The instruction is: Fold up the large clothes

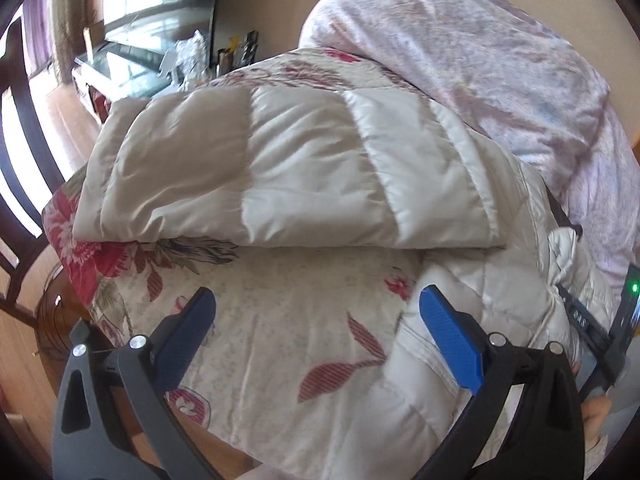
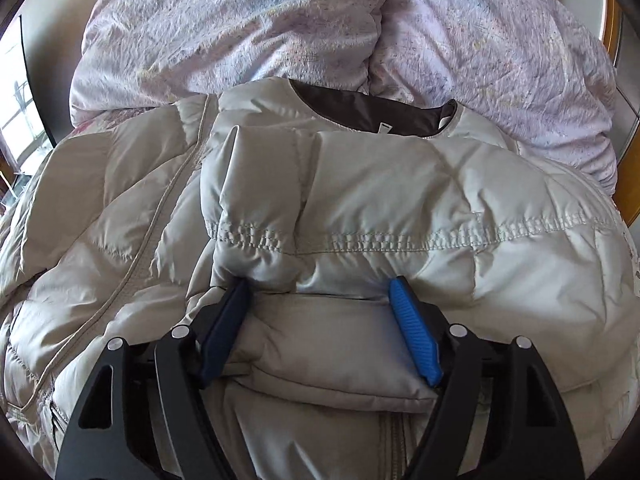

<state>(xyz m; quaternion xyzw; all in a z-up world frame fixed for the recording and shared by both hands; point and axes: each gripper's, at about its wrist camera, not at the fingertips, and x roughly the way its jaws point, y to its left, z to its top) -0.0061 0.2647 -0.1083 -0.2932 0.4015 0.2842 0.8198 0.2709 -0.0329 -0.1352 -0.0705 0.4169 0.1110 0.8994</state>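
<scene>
Both grippers stand open: the right gripper point(image 2: 318, 300) straddles the sleeve point(image 2: 304, 184), unpinched, on the jacket point(image 2: 120, 220). Left gripper point(image 1: 316, 300) hovers empty over the floral quilt point(image 1: 280, 320). Best to lift away cleanly, then smooth the fold flat.

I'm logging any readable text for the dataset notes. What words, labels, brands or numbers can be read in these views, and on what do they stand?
No text reads with certainty.
Pale marks on the dark strap beside the jacket: too small and blurred to read.
White tag at the jacket's collar: no print can be made out.
Device with a green light at the edge of the left wrist view: no legible characters.
</scene>
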